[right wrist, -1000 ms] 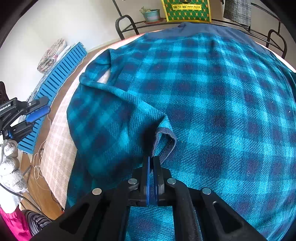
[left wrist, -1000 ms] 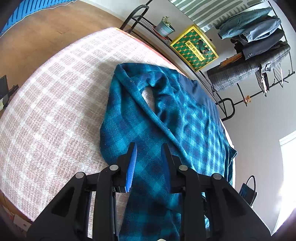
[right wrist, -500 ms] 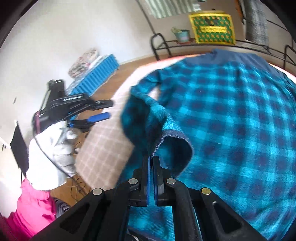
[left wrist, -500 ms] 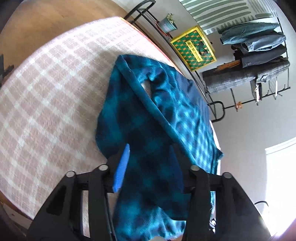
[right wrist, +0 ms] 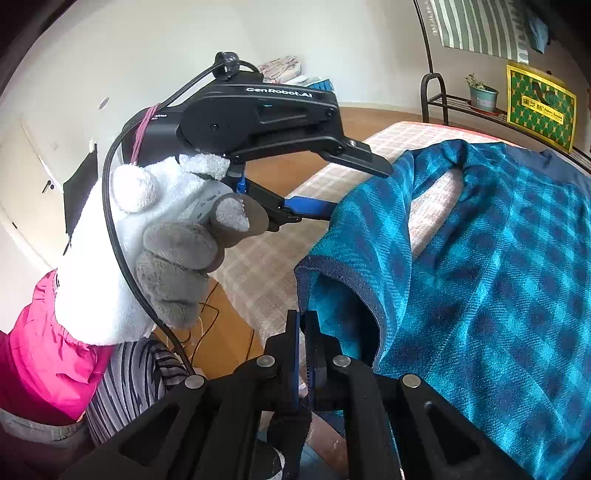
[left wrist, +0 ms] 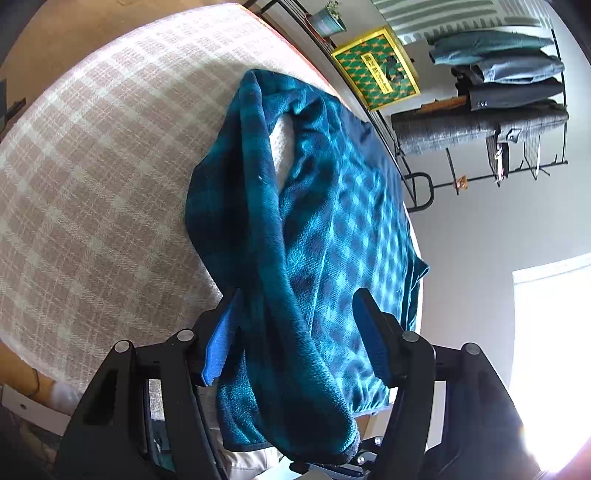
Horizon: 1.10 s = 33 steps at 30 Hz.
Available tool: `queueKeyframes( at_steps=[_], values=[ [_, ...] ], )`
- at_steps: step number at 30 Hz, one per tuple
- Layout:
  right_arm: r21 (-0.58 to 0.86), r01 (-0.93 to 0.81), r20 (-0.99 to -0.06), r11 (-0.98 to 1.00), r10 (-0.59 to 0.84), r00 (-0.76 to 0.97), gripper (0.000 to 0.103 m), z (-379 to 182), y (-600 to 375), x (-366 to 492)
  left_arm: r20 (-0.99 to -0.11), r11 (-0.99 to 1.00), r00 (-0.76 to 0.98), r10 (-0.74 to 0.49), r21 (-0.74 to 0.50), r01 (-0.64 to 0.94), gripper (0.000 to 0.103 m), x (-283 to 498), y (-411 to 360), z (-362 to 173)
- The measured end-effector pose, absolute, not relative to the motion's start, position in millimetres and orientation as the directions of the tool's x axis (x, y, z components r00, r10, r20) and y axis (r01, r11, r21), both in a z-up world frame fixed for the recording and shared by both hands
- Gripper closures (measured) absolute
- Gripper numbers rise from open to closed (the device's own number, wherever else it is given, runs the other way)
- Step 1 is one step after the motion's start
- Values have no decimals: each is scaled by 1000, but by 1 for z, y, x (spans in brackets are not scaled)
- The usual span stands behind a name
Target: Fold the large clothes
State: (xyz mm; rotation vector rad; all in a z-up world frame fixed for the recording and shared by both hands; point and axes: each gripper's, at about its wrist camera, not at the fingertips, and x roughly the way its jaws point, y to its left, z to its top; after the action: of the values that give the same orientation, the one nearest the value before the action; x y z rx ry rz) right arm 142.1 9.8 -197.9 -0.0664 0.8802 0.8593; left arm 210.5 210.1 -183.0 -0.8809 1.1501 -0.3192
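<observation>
A teal plaid fleece garment (left wrist: 332, 221) lies spread on a bed with a beige checked cover (left wrist: 92, 184). One of its sleeves (left wrist: 295, 350) runs between the fingers of my left gripper (left wrist: 295, 332). Those jaws are opening and the pads stand off the cloth. In the right wrist view my right gripper (right wrist: 303, 343) is shut on the sleeve's navy-edged cuff (right wrist: 314, 273), which it holds raised above the bed's edge. A gloved hand (right wrist: 155, 236) holds the left gripper (right wrist: 360, 192) just to the left of the lifted sleeve.
A black metal bed frame (left wrist: 417, 184) runs along the far side. Behind it stand a clothes rack (left wrist: 498, 103), a yellow-green box (left wrist: 376, 66) and a potted plant (left wrist: 327, 22). A pink sleeve (right wrist: 40, 350), a black cable and wooden floor (right wrist: 218, 332) fill the near left.
The left jaws have spread wide around the sleeve. The right gripper, still shut on the cuff, has lifted it and carried it left, close to the left gripper and the gloved hand.
</observation>
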Motion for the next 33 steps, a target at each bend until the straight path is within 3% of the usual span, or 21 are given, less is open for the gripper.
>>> queueKeyframes(
  at_steps=[2,4,5,7,11,12,14,15,23,33],
  values=[
    [279,-685,-699,673,632,335,103,-199,11,142,-656,641,413,-632,-742,-196,49,210,207,-183],
    [276,-689,-694,670,635,339,103,-197,11,141,-654,637,408,-637,-745,-199,75,210,205,-186],
    [270,-691,-691,670,635,345,103,-196,10,140,-645,627,408,-645,-753,-200,79,210,204,-188],
    [265,-690,-686,674,634,356,103,-195,8,138,-648,635,410,-642,-749,-189,98,207,201,-189],
    [293,-693,-681,659,652,333,102,-194,-4,135,-658,691,459,-597,-712,-121,102,201,188,-177],
    [306,-701,-678,644,664,315,98,-192,-10,134,-655,697,468,-593,-709,-111,103,200,186,-174],
    [311,-717,-673,625,677,299,79,-186,-27,129,-644,698,487,-591,-710,-93,103,198,184,-170],
    [310,-718,-665,623,682,305,63,-182,-37,128,-637,699,497,-590,-711,-82,103,197,184,-168],
    [393,-621,-625,678,693,360,62,-136,-99,209,-594,699,512,-620,-715,17,103,185,170,-157],
    [346,-538,-722,769,585,371,62,-133,-30,406,-571,711,499,-653,-688,143,103,176,146,-143]
  ],
)
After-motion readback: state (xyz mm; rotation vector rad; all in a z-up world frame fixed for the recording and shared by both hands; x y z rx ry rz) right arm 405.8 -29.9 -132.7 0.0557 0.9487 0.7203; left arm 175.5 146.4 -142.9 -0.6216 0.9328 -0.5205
